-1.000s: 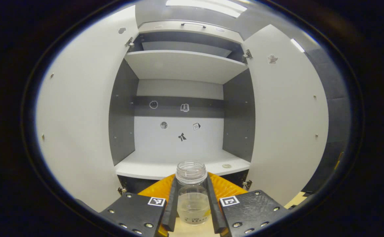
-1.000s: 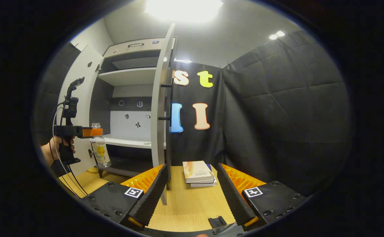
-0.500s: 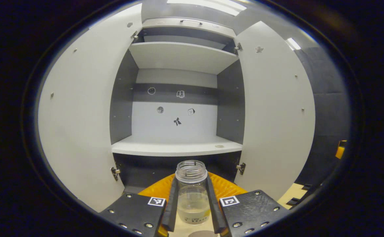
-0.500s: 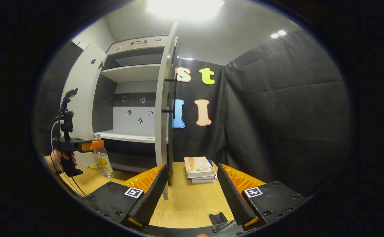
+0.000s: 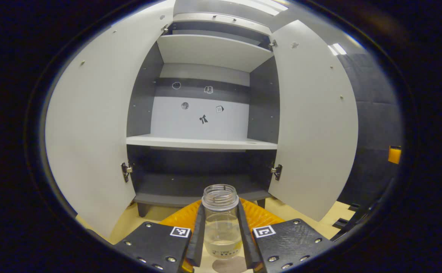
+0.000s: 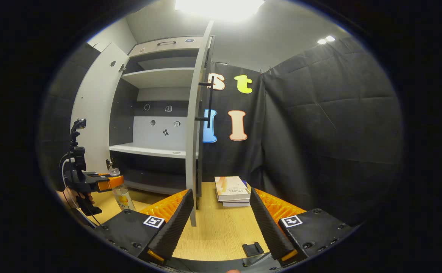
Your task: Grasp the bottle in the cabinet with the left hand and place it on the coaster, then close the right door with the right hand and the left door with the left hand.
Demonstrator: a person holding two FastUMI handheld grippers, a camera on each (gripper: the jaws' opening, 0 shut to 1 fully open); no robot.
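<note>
Staged recording booth: black cloth wall (image 6: pixel 331 125) at right of frame, grey cabinet (image 6: pixel 160 113) at left, wooden tabletop (image 6: pixel 217 231) below, ceiling lights (image 6: pixel 217 5) at top.

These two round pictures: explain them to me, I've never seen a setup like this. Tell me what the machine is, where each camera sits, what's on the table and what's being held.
There is no machine: a person holds a two-finger tool in each hand, and each tool carries a wide-angle camera looking along its fingers.

The left gripper view rides on the left tool. Its fingers are pressed on a clear, uncapped bottle holding a little liquid. Ahead stands the cabinet with both doors wide open. A round dark coaster lies just below the bottle.

The right gripper view rides on the right tool, which is open and holds nothing. It looks past the right door edge-on. On the wooden table lie stacked books and a small black clip. Far left you see the other tool with the bottle.
</note>
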